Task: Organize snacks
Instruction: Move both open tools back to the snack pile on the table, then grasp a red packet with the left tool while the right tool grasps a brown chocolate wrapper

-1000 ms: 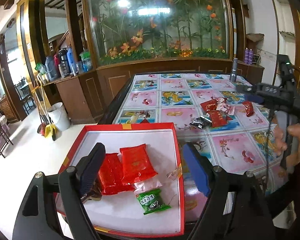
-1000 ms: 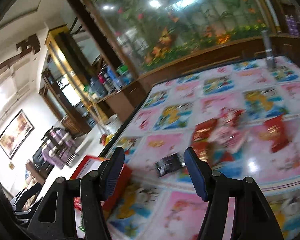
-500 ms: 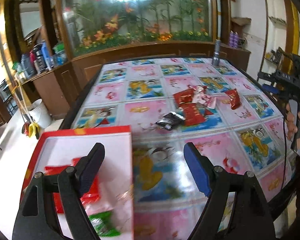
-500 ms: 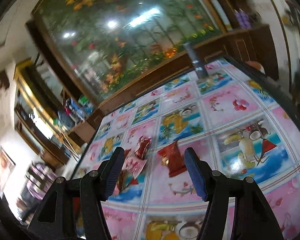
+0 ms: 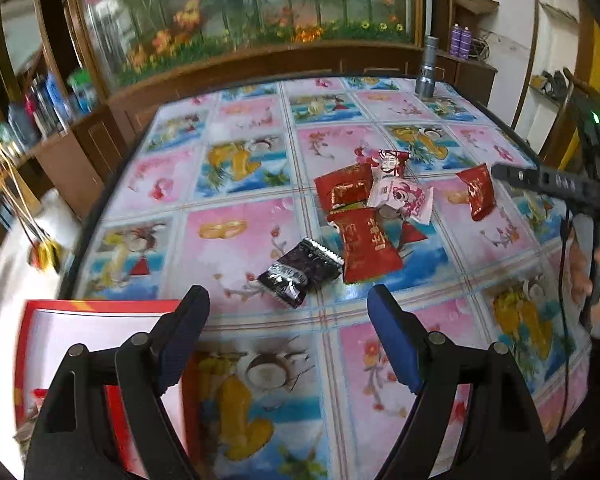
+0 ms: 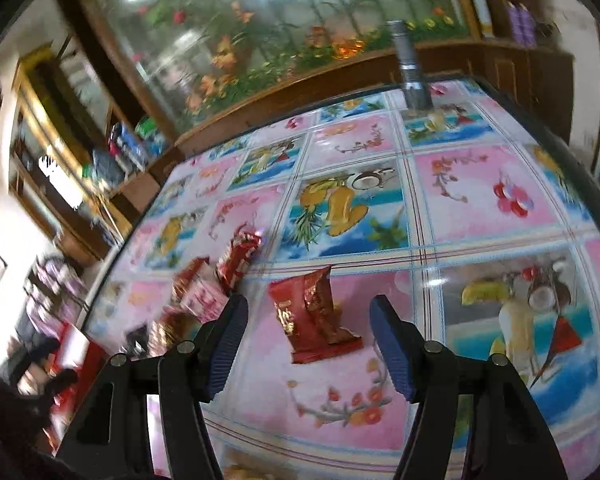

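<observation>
A pile of snack packets lies mid-table: a black packet (image 5: 300,271), a red packet (image 5: 366,249), another red packet (image 5: 343,188) and a pink-white one (image 5: 401,199). A lone red packet (image 5: 477,191) lies to their right. My left gripper (image 5: 288,332) is open and empty, just short of the black packet. My right gripper (image 6: 308,344) is open and empty, its jaws on either side of the lone red packet (image 6: 315,316), above it. The red box (image 5: 80,344) with a white floor sits at the lower left.
A metal flashlight (image 5: 427,67) stands at the table's far right corner; it also shows in the right wrist view (image 6: 410,68). The table has a fruit-patterned cloth (image 5: 236,240). A wooden cabinet with a plant display (image 5: 260,20) stands behind. The right hand and its gripper body (image 5: 572,192) hang over the table's right side.
My left gripper swung right from over the red box toward the packet pile. My right gripper moved to the lone red packet and came down close over it.
</observation>
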The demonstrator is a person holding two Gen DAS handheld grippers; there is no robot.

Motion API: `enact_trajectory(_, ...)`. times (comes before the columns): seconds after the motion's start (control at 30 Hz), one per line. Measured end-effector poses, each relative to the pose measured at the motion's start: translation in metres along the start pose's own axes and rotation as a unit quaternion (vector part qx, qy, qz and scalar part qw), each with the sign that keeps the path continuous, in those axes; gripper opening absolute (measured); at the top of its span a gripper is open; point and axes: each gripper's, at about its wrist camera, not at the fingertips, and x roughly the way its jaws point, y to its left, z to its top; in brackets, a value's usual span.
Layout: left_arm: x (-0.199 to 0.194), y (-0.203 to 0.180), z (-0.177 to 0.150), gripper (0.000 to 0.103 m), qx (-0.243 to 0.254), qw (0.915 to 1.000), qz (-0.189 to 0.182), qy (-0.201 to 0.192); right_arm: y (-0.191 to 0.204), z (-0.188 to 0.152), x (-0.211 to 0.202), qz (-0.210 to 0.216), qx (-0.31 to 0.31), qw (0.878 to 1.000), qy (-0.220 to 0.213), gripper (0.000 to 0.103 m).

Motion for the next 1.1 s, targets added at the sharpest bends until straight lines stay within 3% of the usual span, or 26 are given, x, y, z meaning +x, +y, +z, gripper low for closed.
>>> enact_trajectory(0.07, 0.008, 0.003, 0.013, 0.081, -0.004, 1.0, 0.005, -0.004, 0.003, -0.002, 0.005, 0.007, -0.01, 1.0, 0.006, 0.069)
enact_trajectory(0.17, 0.024, 0.004, 0.041, 0.081, -0.005, 0.9999, 0.007, -0.007, 0.01, -0.005, 0.014, -0.016, -0.036, 0.999, 0.005, 0.069)
enact_trajectory(0.27, 0.048, -0.001, 0.067, 0.081, -0.008, 0.9998, -0.015, 0.014, 0.01, -0.004, 0.02, -0.008, -0.033, 0.999, 0.004, 0.069)
enact_trajectory(0.33, 0.068, -0.008, 0.082, 0.081, -0.012, 0.9995, -0.01, 0.028, 0.008, -0.004, 0.029, -0.025, -0.032, 0.999, 0.002, 0.069)
enact_trajectory(0.4, 0.083, -0.016, 0.092, 0.081, -0.004, 0.9992, -0.009, 0.039, 0.007, -0.004, 0.038, -0.028, -0.027, 0.999, 0.013, 0.063)
enact_trajectory(0.47, 0.097, -0.024, 0.099, 0.081, 0.002, 0.9989, -0.002, 0.048, 0.006, -0.004, 0.044, -0.032, -0.03, 0.999, 0.021, 0.044)
enact_trajectory(0.5, 0.104, -0.028, 0.101, 0.081, 0.004, 0.9986, 0.0, 0.053, 0.007, -0.005, 0.048, -0.043, -0.034, 0.998, 0.024, 0.042)
enact_trajectory(0.57, 0.118, -0.031, 0.104, 0.081, -0.003, 0.9976, 0.001, 0.07, 0.01, -0.005, 0.049, -0.046, -0.045, 0.998, 0.026, 0.036)
enact_trajectory(0.8, 0.146, -0.037, 0.113, 0.082, -0.009, 0.9976, 0.009, 0.068, 0.003, -0.002, 0.047, -0.026, -0.011, 0.999, 0.038, 0.035)
enact_trajectory(0.87, 0.157, -0.034, 0.113, 0.082, -0.03, 0.9961, -0.014, 0.082, 0.0, -0.002, 0.046, -0.02, -0.002, 0.999, 0.039, 0.035)
enact_trajectory(0.93, 0.159, -0.034, 0.102, 0.082, -0.046, 0.9937, -0.045, 0.092, -0.001, -0.002, 0.046, -0.02, -0.003, 0.999, 0.04, 0.035)
enact_trajectory(1.0, 0.159, -0.042, 0.089, 0.082, -0.026, 0.9925, -0.053, 0.107, -0.002, -0.001, 0.046, -0.017, 0.002, 0.999, 0.04, 0.035)
enact_trajectory(1.03, 0.152, -0.048, 0.08, 0.082, -0.001, 0.9954, -0.039, 0.087, -0.002, -0.001, 0.045, -0.015, 0.003, 0.999, 0.041, 0.035)
enact_trajectory(1.1, 0.139, -0.049, 0.064, 0.078, -0.007, 0.9948, -0.057, 0.084, -0.002, -0.002, 0.045, -0.015, 0.004, 0.999, 0.041, 0.035)
